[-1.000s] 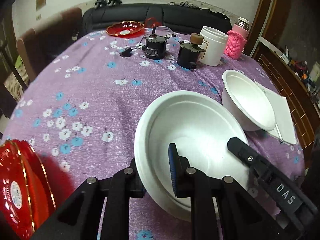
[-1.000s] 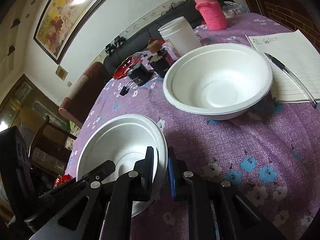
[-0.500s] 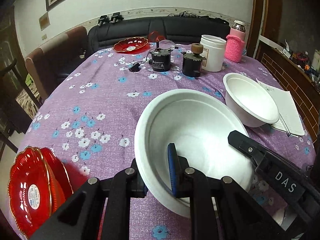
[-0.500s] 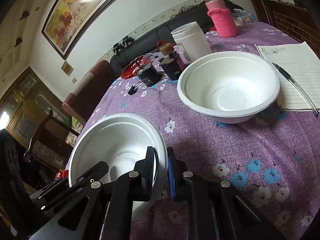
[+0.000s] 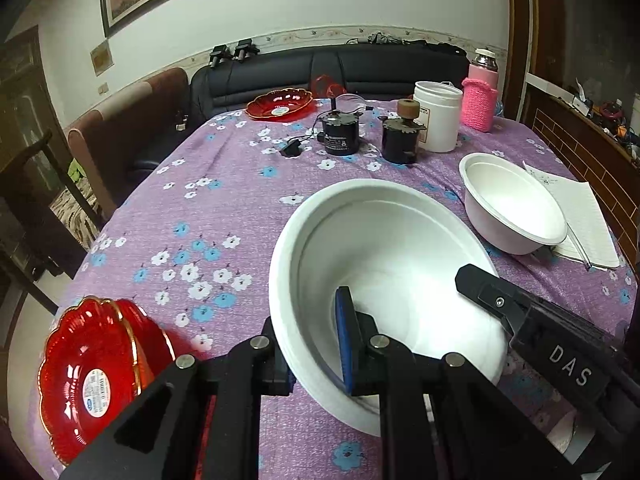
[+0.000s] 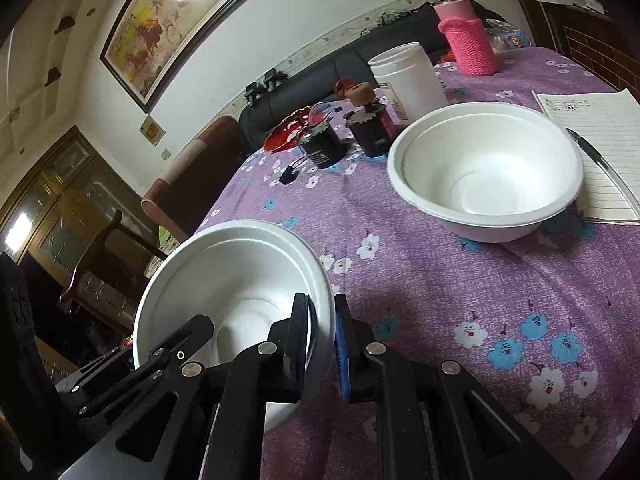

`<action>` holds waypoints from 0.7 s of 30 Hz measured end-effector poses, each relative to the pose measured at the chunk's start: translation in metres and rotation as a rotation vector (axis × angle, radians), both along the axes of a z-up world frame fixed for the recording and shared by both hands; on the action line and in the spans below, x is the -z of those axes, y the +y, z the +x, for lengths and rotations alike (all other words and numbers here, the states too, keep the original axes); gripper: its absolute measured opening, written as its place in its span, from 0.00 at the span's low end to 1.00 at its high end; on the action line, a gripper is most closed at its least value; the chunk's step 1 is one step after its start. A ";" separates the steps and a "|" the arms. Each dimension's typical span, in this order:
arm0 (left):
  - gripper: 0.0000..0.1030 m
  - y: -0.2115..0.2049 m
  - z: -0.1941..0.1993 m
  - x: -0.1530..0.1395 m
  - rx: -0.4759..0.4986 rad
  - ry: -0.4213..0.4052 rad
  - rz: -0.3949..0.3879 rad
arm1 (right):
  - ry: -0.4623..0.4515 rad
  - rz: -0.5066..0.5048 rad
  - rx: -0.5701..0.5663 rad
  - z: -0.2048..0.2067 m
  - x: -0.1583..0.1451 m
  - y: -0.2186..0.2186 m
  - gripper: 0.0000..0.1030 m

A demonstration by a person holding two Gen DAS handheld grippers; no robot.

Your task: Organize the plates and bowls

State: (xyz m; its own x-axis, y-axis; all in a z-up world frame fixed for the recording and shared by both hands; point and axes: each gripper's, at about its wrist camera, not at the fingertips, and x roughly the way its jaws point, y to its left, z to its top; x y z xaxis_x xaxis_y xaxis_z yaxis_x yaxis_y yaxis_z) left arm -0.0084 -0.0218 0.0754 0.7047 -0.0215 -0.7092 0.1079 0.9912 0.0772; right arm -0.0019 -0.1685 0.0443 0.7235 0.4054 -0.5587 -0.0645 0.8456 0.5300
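Both hand-held grippers, left (image 5: 316, 344) and right (image 6: 322, 344), are clamped on opposite rims of the lifted white bowl (image 5: 384, 280), not yet nested in the second bowl (image 6: 486, 170) resting on the table (image 6: 440, 280); red plates (image 5: 96, 376) remain scattered.

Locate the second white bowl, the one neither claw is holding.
The free bowl sits on the table's right side, its edge over the notebook, with the white jar behind it.

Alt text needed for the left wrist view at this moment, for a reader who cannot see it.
The left gripper pinches the near rim of a white foam bowl over a purple floral tablecloth, while the right gripper grips its right rim. A second white bowl sits at right; stacked red plates lie at lower left.
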 end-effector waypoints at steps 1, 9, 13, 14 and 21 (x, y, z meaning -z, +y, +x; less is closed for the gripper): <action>0.15 0.001 -0.001 0.000 -0.001 -0.001 0.002 | -0.003 -0.001 -0.006 -0.001 0.000 0.002 0.13; 0.15 0.013 -0.013 -0.006 -0.032 -0.008 0.014 | -0.029 -0.013 -0.047 -0.006 -0.004 0.016 0.14; 0.15 0.019 -0.022 -0.010 -0.055 -0.013 0.006 | -0.049 -0.018 -0.056 -0.012 -0.007 0.021 0.14; 0.15 0.020 -0.023 -0.011 -0.058 -0.016 0.004 | -0.059 -0.023 -0.057 -0.014 -0.008 0.023 0.14; 0.16 0.036 -0.045 -0.027 -0.074 -0.054 -0.012 | -0.115 -0.036 -0.068 -0.031 -0.024 0.039 0.14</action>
